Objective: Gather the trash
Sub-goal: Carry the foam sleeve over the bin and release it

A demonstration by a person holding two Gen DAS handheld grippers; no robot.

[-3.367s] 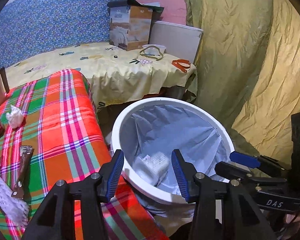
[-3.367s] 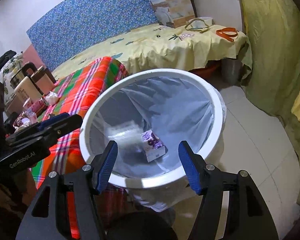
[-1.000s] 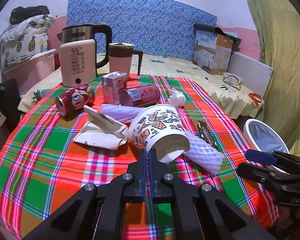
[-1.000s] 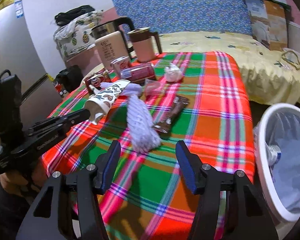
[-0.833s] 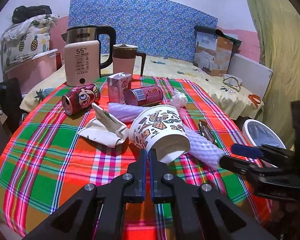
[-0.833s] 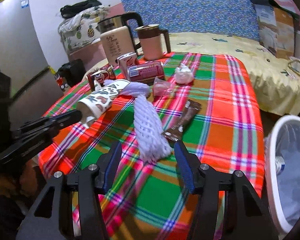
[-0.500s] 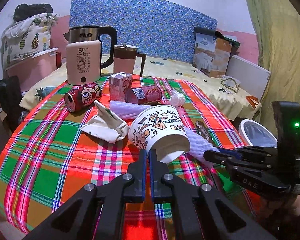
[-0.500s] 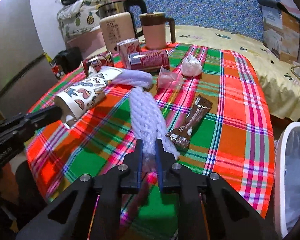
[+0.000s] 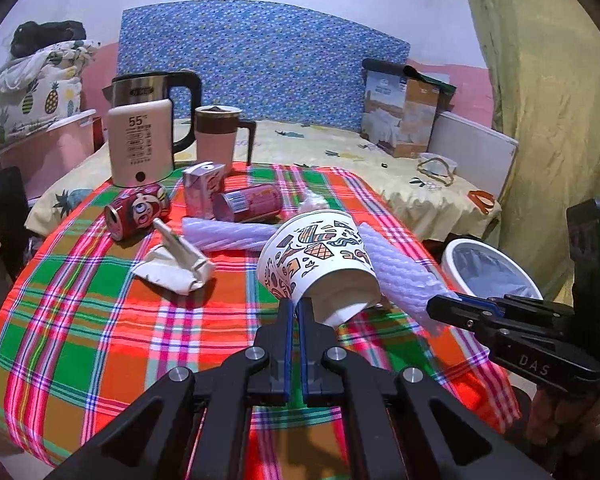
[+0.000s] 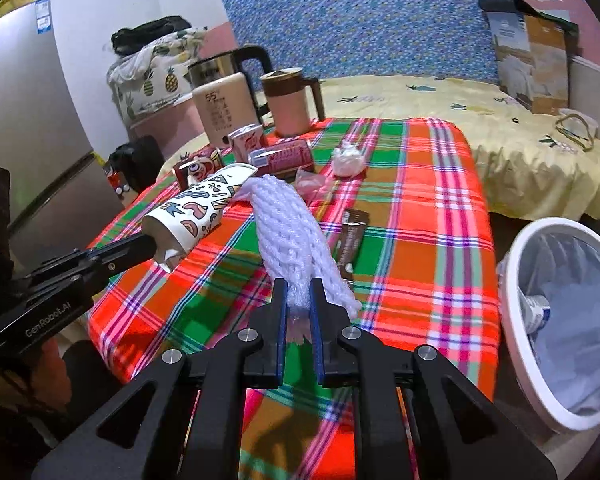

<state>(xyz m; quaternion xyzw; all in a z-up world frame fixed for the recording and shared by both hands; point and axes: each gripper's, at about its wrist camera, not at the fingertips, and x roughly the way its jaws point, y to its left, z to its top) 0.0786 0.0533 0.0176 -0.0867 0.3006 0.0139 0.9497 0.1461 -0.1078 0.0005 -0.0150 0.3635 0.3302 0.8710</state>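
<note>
the left gripper (image 9: pixel 295 312) pinches the rim of a light, crushable patterned paper cup (image 9: pixel 318 258) just ahead of its fingers, while the right gripper (image 10: pixel 299 300) squeezes the near end of a soft white foam net sleeve (image 10: pixel 290 236).

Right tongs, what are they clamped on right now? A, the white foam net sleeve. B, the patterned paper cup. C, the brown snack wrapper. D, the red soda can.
A: in the right wrist view the right tongs pinch the near end of the foam net sleeve; the cup is on the left tongs.
</note>
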